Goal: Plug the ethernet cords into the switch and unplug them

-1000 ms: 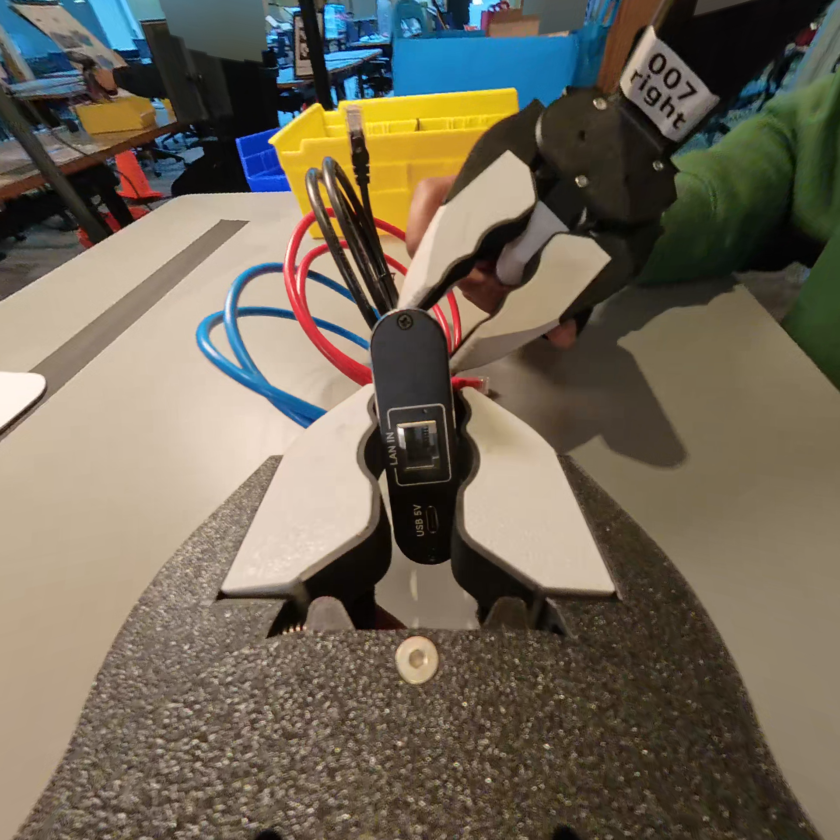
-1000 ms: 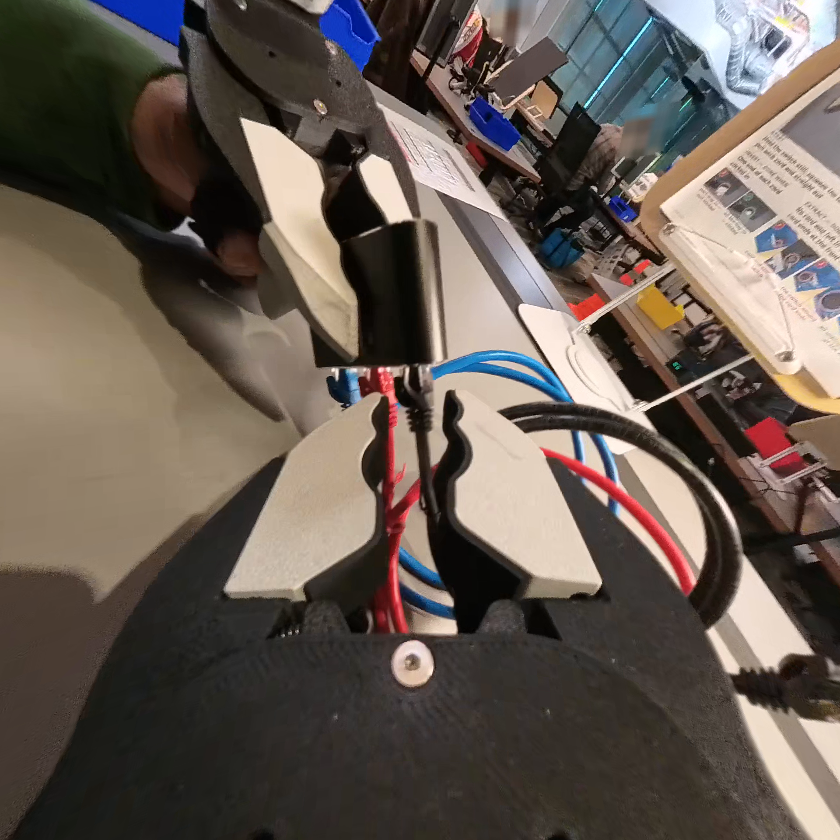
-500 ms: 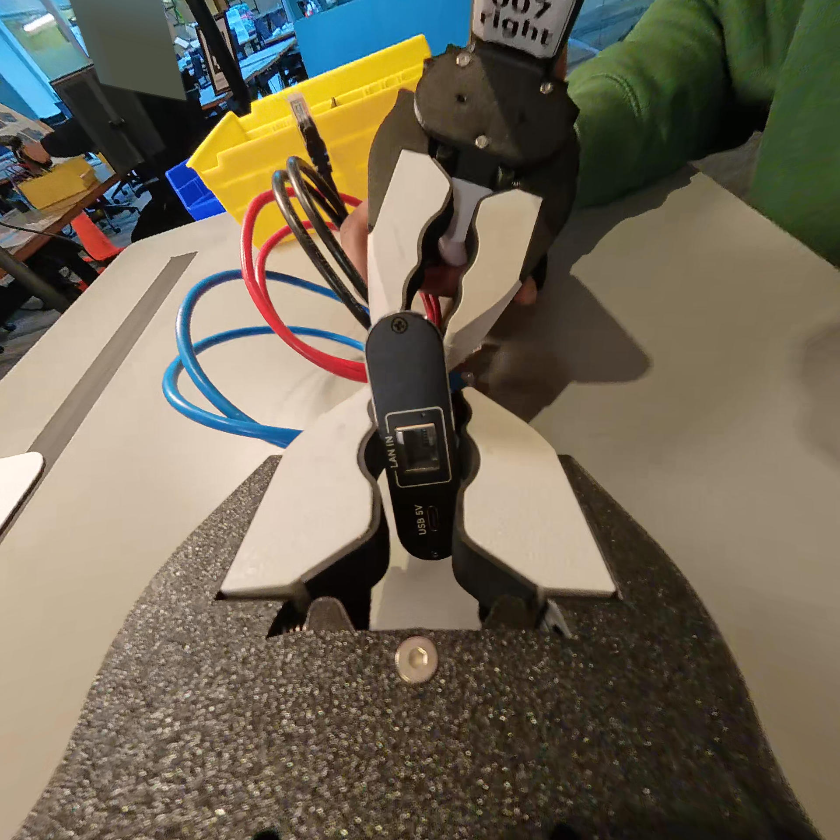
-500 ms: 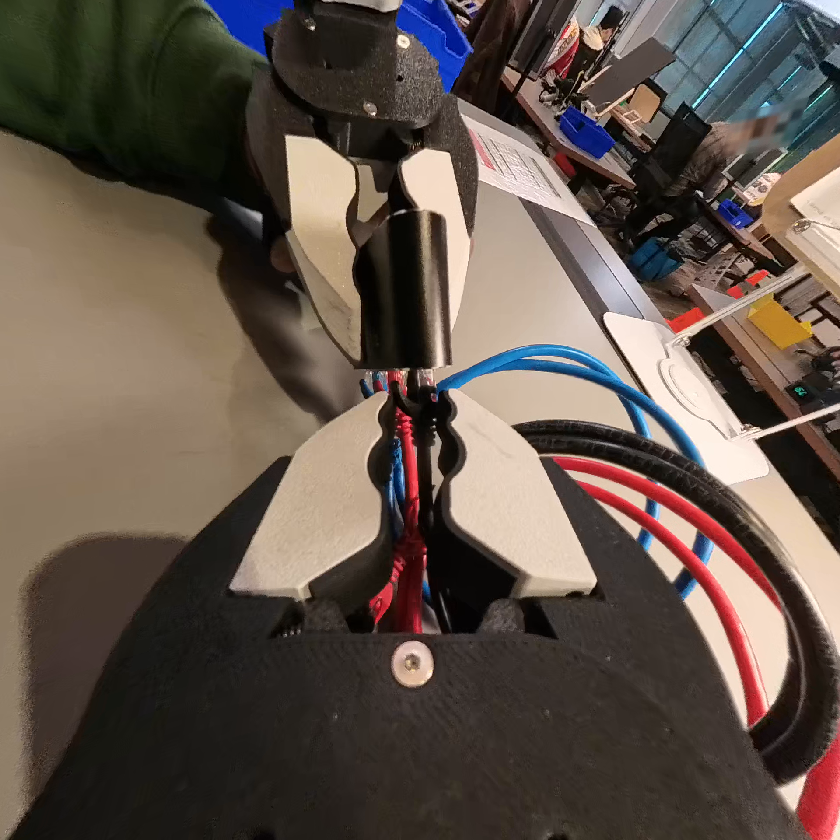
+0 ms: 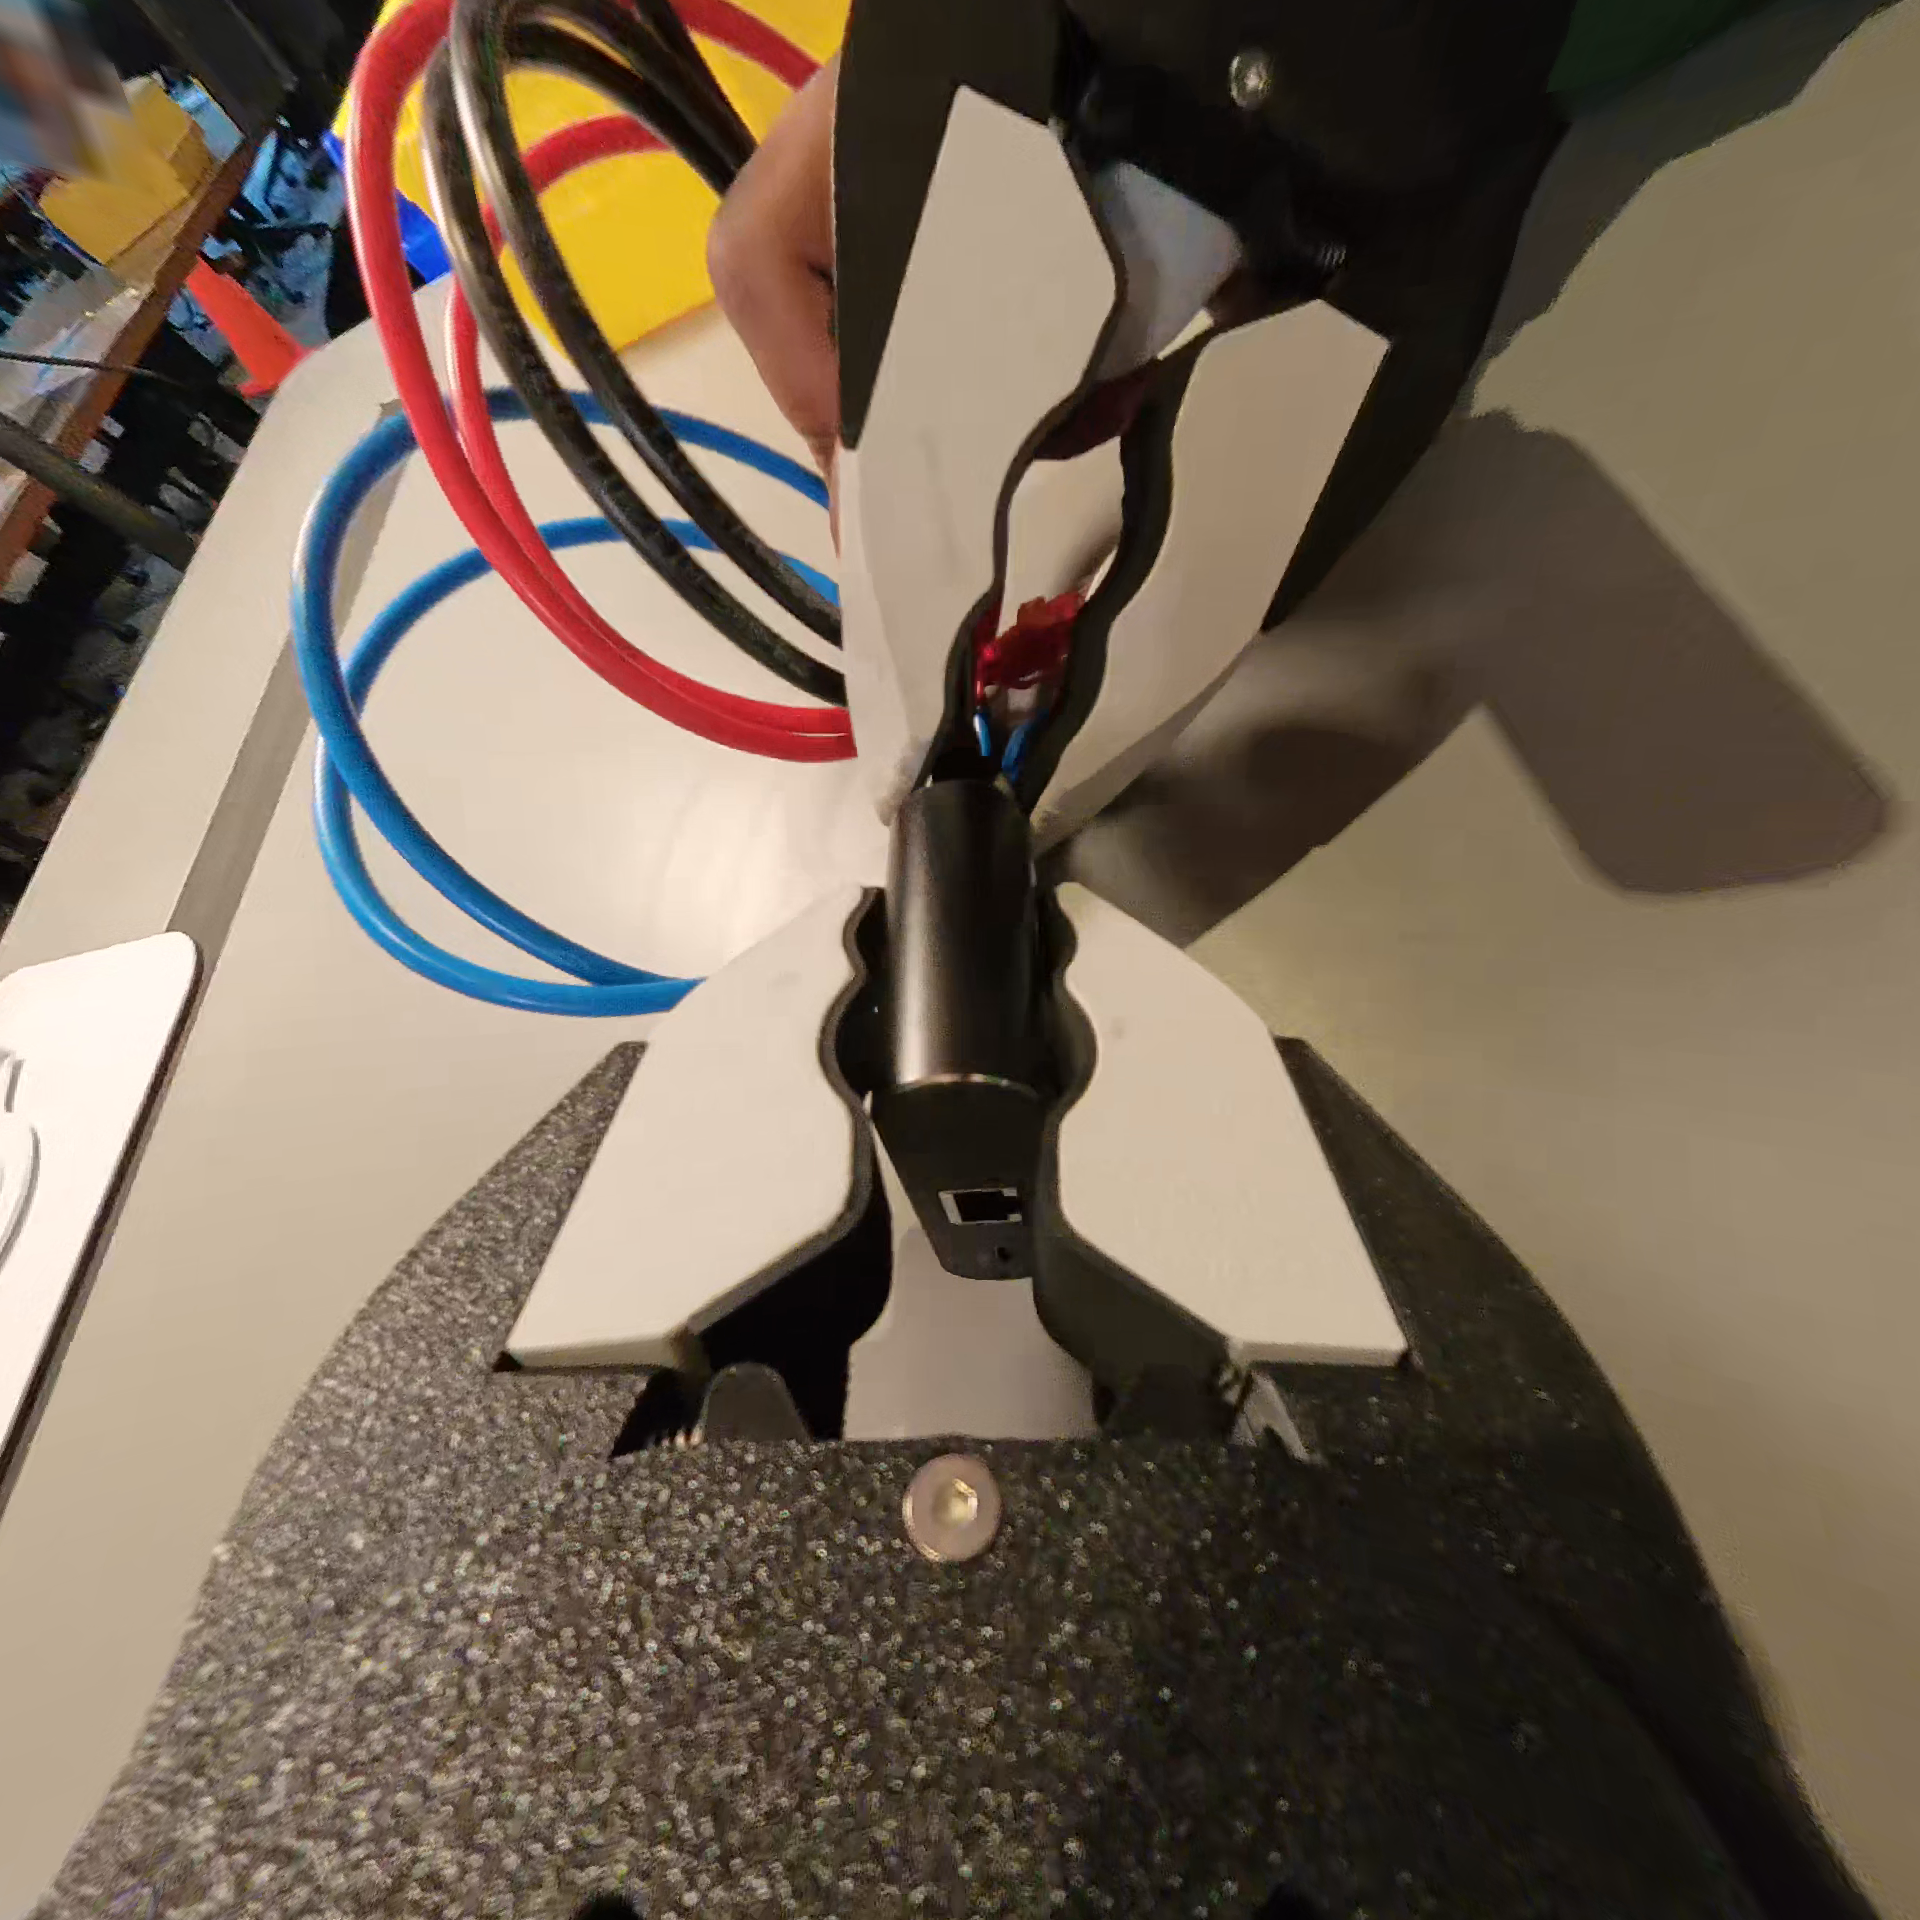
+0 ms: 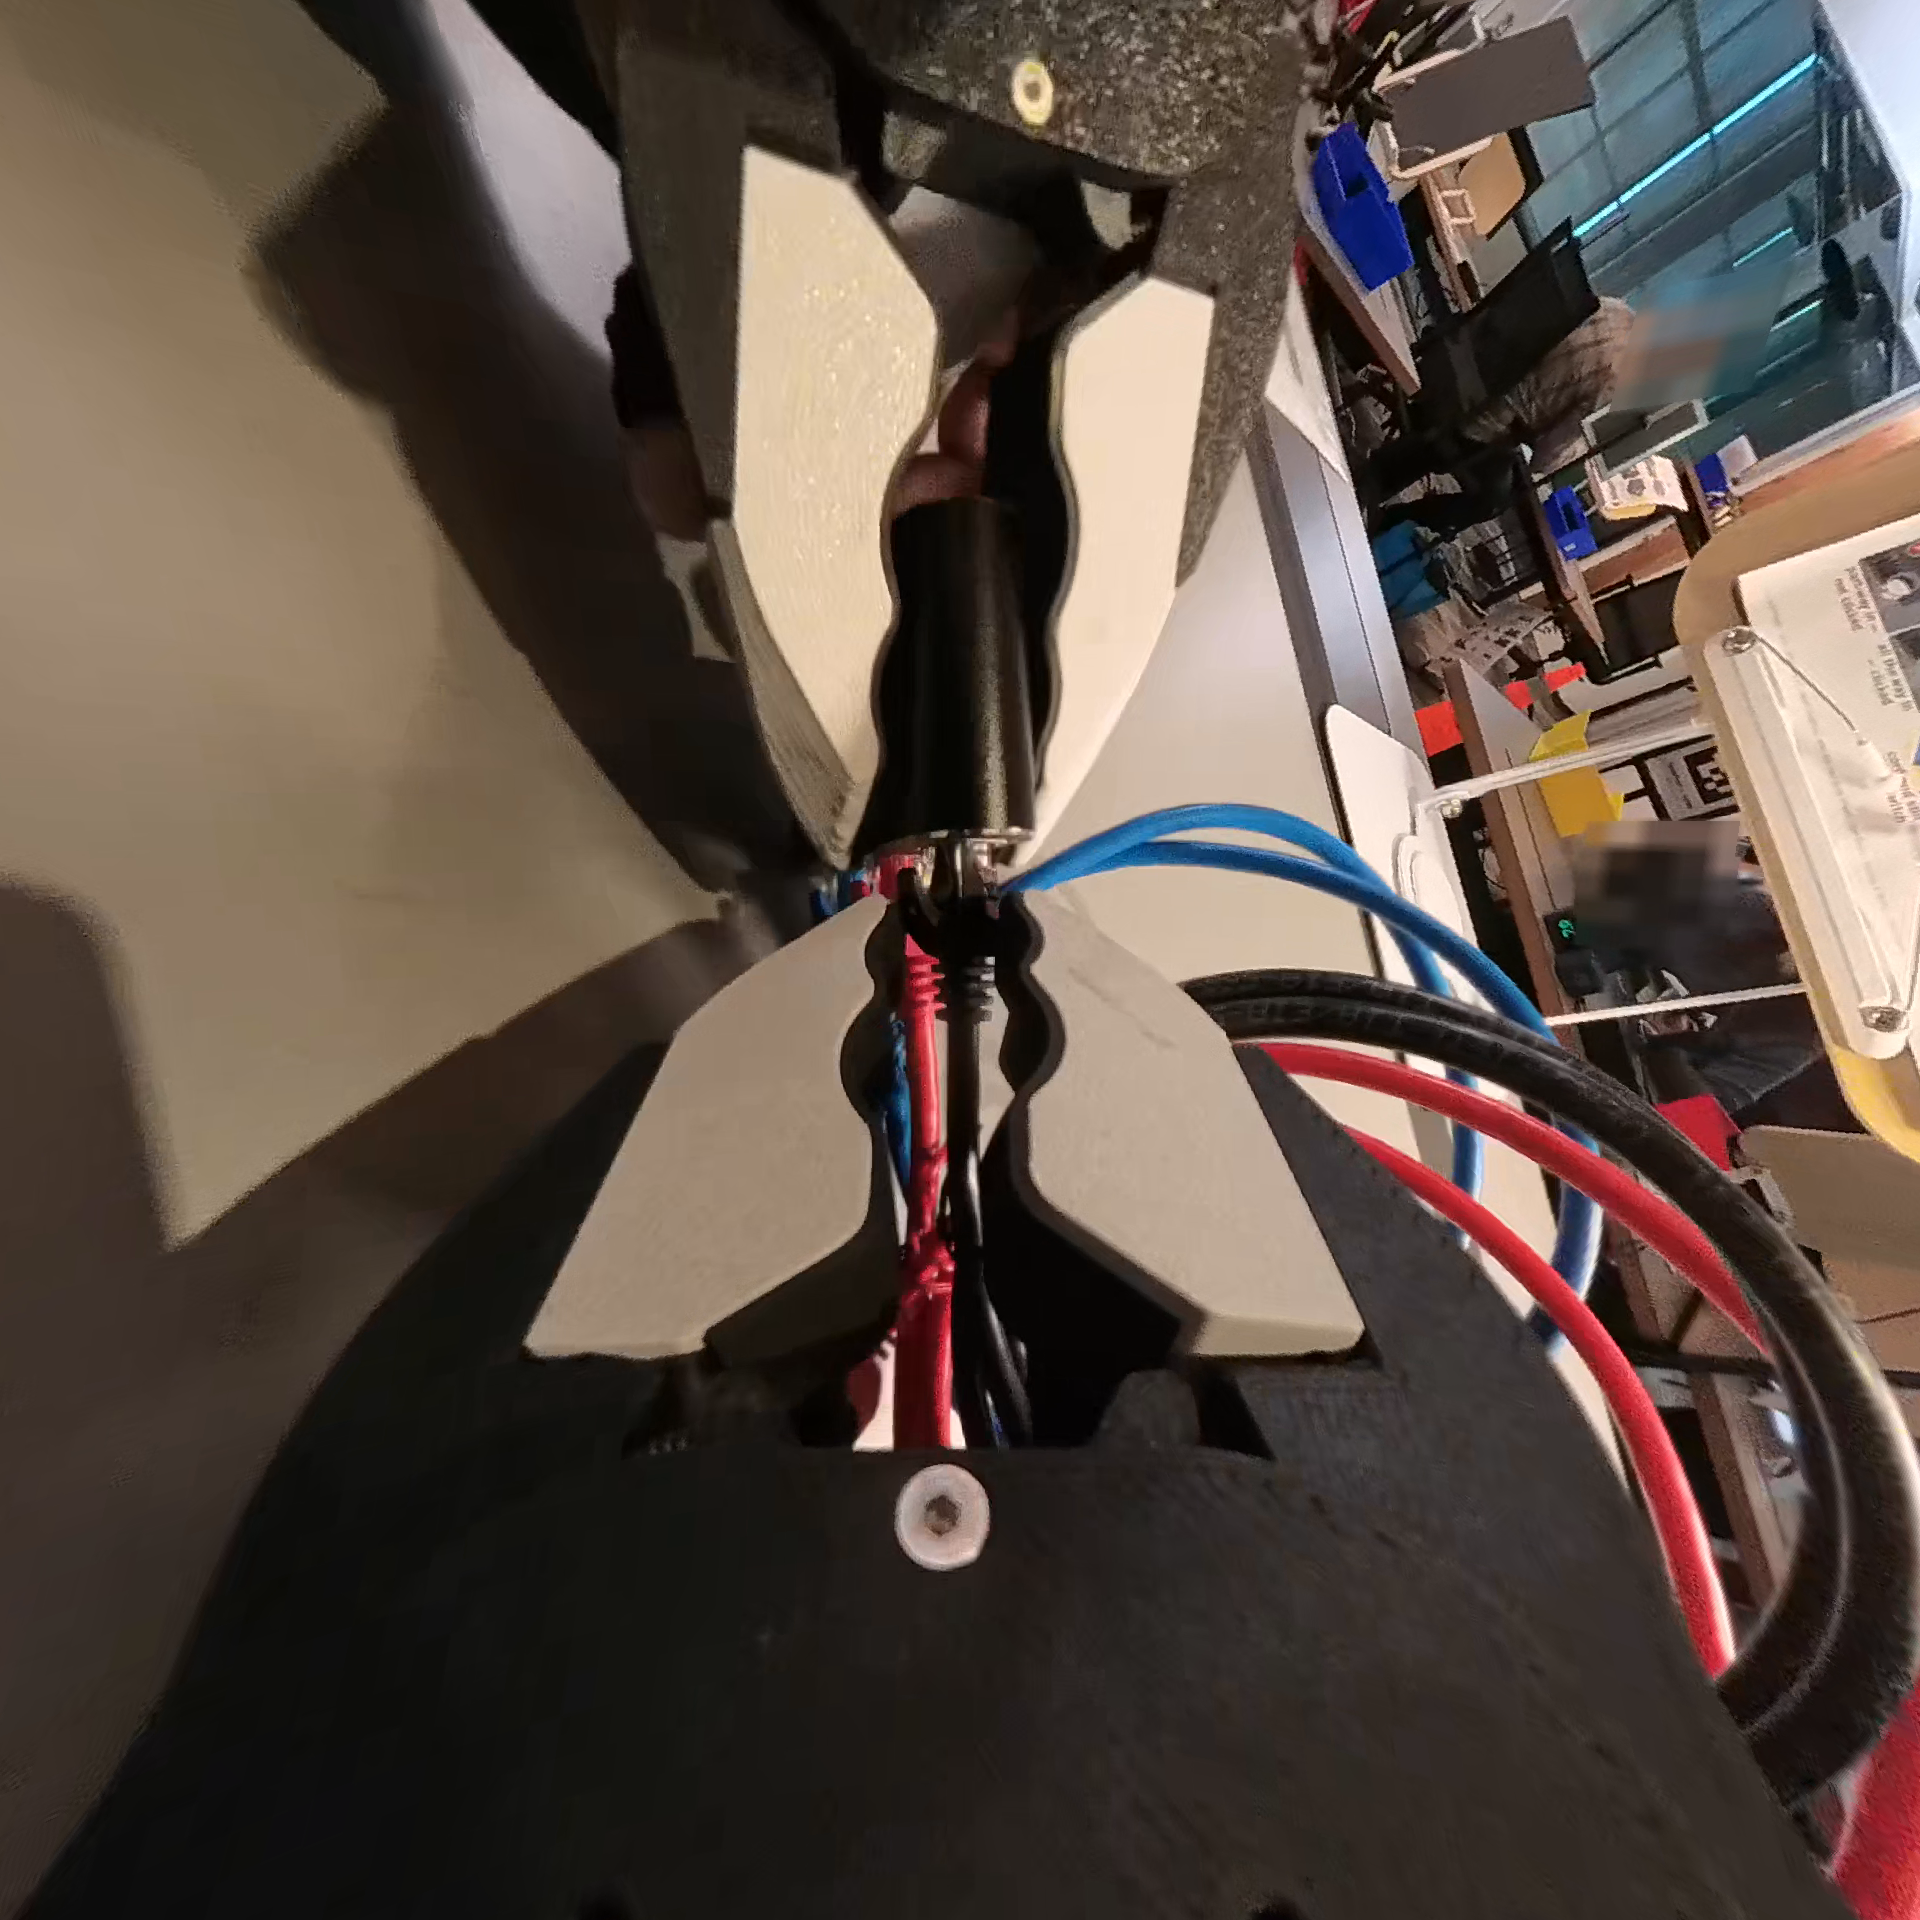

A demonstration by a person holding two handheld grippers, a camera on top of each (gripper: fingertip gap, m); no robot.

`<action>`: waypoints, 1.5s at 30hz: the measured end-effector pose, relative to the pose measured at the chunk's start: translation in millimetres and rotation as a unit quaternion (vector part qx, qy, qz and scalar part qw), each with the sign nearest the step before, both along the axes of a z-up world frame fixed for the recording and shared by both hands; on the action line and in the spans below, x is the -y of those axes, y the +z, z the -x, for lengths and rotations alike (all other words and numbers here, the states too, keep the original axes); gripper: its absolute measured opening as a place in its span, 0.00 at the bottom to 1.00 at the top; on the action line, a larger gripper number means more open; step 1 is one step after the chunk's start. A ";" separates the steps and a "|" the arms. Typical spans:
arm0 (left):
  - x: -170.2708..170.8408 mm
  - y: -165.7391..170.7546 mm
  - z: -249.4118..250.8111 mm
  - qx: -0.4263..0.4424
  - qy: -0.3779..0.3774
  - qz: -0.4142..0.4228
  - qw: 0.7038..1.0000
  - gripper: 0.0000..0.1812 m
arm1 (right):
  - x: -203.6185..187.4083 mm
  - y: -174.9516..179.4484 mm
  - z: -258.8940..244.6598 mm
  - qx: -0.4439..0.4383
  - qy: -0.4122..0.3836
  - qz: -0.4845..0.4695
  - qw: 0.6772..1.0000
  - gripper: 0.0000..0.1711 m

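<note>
My left gripper [image 5: 961,904] is shut on the black switch [image 5: 951,966], which lies lengthwise between its fingers with a port face [image 5: 982,1205] toward the camera. My right gripper [image 6: 951,920] faces it tip to tip and is shut on the black ethernet cord [image 6: 971,992] at its plug boot, right at the switch's [image 6: 956,675] end. A red cord [image 6: 920,987] runs between the same fingers. Blue cords [image 6: 1195,831] leave that end. In the left wrist view the right gripper [image 5: 977,769] is above. Whether the black plug is seated is hidden.
Loops of red [image 5: 499,499], black [image 5: 623,468] and blue cord [image 5: 416,831] hang and lie over the grey table [image 5: 1558,1039] on the left. A yellow bin [image 5: 623,208] stands behind them. A white pad [image 5: 83,1091] lies at the table's left edge. The grippers are tip to tip, or close to it.
The two grippers have closed in on each other, tip to tip. The switch has tipped forward, so its port face now shows foreshortened. The cord loops have lifted higher.
</note>
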State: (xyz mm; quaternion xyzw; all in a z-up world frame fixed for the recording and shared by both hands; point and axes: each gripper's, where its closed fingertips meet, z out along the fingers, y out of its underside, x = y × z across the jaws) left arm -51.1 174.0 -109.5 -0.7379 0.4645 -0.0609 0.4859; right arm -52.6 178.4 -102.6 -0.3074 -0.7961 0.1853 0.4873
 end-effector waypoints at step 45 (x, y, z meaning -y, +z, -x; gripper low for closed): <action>-6.0 2.7 -4.0 0.045 0.006 -0.040 0.998 0.15 | 2.2 9.9 -3.9 -0.007 -0.037 0.110 0.993 0.08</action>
